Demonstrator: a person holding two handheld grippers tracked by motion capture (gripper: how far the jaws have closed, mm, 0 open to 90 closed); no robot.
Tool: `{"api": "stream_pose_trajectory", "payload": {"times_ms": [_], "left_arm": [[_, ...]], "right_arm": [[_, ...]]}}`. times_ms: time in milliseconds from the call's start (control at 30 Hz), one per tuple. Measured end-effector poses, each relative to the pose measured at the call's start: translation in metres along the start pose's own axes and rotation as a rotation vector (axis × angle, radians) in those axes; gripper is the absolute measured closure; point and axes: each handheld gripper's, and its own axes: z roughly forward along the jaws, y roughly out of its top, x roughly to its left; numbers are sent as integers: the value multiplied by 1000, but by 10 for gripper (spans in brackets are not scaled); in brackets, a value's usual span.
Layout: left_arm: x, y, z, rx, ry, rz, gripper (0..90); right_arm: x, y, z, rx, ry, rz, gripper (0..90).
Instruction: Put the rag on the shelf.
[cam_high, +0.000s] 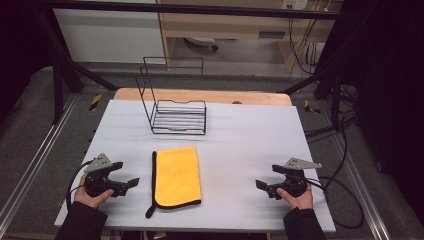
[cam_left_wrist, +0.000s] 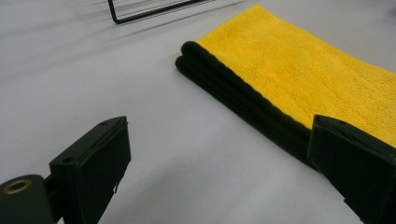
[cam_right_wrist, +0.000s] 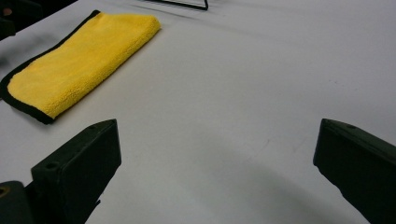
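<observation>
In the high view, you hold the left gripper (cam_high: 131, 184) at the lower left and the right gripper (cam_high: 261, 185) at the lower right, both low over the table (cam_high: 250, 135), jaws apart and empty, turned inward toward the middle. The cloth (cam_high: 176, 176) lies folded flat between them, nearer your left, its black-trimmed edge facing that side, so the left looks set to reach it first. A wire rack (cam_high: 175, 112) stands upright toward the top centre, well apart from the cloth. The table is plain pale grey; beyond it you see a dark frame, floor and cables

In the left gripper view, the cloth (cam_left_wrist: 299, 70) fills the upper right, its stacked black edges turned toward your open jaws; the right-hand jaw overlaps that edge in the picture, though contact I cannot tell. The rack's base (cam_left_wrist: 154, 11) shows at the top

In the right gripper view, the cloth (cam_right_wrist: 79, 60) sits upper left, well apart from your wide jaws, bare table between
</observation>
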Motion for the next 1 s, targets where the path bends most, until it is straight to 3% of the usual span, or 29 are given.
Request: {"api": "stream_pose_trajectory", "payload": {"times_ms": [533, 1000], "left_arm": [[-11, 4, 5, 7, -14, 2, 57], [-37, 7, 21, 58, -50, 15, 86]], "right_arm": [[5, 1, 4, 10, 3, 14, 20], [18, 7, 14, 23, 19, -3, 20]]}}
